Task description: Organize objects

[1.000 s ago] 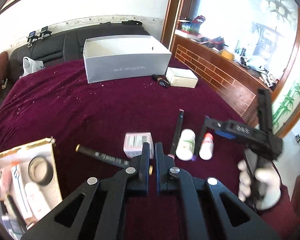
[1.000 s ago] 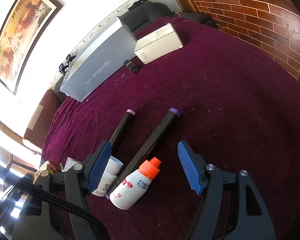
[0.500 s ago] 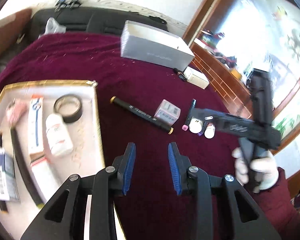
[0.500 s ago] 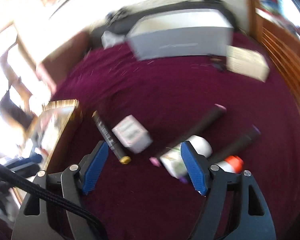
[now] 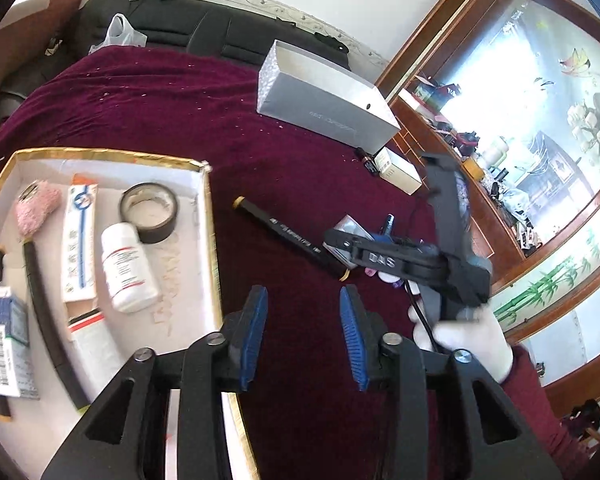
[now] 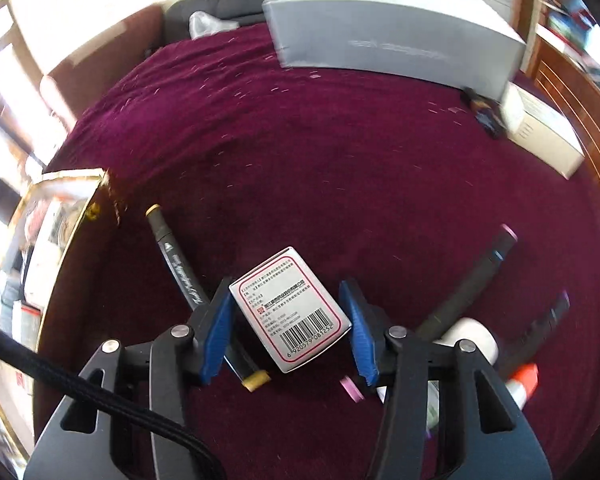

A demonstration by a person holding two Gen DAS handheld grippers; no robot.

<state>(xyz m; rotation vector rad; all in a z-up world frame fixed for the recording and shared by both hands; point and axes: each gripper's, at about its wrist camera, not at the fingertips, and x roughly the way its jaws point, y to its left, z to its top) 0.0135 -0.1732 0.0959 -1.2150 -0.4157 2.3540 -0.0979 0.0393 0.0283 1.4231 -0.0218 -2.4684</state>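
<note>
Right gripper [image 6: 286, 330] fingers apart astride small white barcoded carton [image 6: 290, 308]: centre, lower, then close squarely on its sides.

This looks like a room in someone's home. A dark red cloth [image 5: 148, 104] covers a big table, and a black sofa [image 5: 188, 26] stands behind it by a white wall. A wooden cabinet [image 5: 496, 216] on the right is full of small things. There is a wall picture of green bamboo [image 5: 556, 280] too.
</note>
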